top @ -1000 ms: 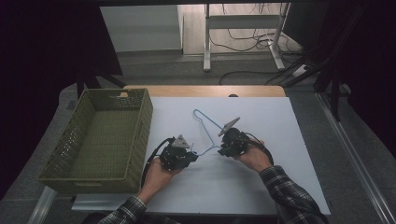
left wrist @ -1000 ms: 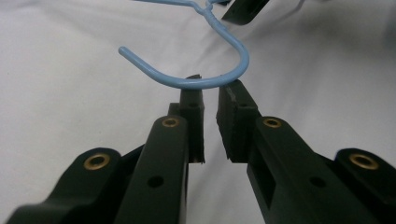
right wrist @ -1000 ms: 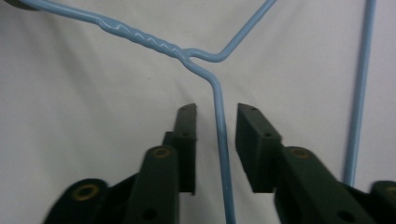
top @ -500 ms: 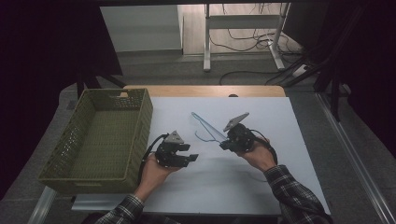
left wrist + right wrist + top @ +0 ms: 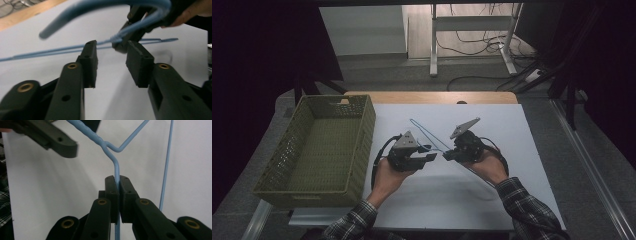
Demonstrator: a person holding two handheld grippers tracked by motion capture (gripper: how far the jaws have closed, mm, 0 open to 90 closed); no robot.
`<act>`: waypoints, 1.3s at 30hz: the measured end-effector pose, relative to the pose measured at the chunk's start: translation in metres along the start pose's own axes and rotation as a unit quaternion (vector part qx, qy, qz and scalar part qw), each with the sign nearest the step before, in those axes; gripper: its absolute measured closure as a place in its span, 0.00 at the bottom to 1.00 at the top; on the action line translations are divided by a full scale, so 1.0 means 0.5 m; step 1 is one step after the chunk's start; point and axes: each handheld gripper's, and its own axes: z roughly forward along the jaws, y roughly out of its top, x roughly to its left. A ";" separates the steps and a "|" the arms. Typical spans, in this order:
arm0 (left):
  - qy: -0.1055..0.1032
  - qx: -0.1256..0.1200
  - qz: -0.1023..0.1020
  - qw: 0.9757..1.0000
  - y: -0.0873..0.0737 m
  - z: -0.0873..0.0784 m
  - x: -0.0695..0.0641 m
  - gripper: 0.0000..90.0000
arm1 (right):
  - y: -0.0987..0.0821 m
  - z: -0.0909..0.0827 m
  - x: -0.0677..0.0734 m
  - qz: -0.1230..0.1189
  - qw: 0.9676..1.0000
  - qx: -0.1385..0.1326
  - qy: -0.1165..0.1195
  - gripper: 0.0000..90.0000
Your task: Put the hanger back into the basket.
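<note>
Over the white table [image 5: 512,130], the right gripper [image 5: 117,185] pinches the blue wire hanger [image 5: 115,167] below its twisted neck, just ahead of the spread, empty left gripper [image 5: 111,62]; so thin a pinch risks the hanger swivelling.

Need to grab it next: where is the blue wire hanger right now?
High view: the blue hanger is mid-table, right of the green basket, clamped in the right tool.

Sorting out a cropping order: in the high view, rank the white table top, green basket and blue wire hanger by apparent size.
1. white table top
2. green basket
3. blue wire hanger, thin and partly hidden behind the grippers
</note>
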 end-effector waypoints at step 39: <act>-0.013 0.121 0.031 0.992 0.035 -0.090 0.039 0.40 | -0.017 -0.067 0.047 -0.031 0.999 -0.011 0.017 0.96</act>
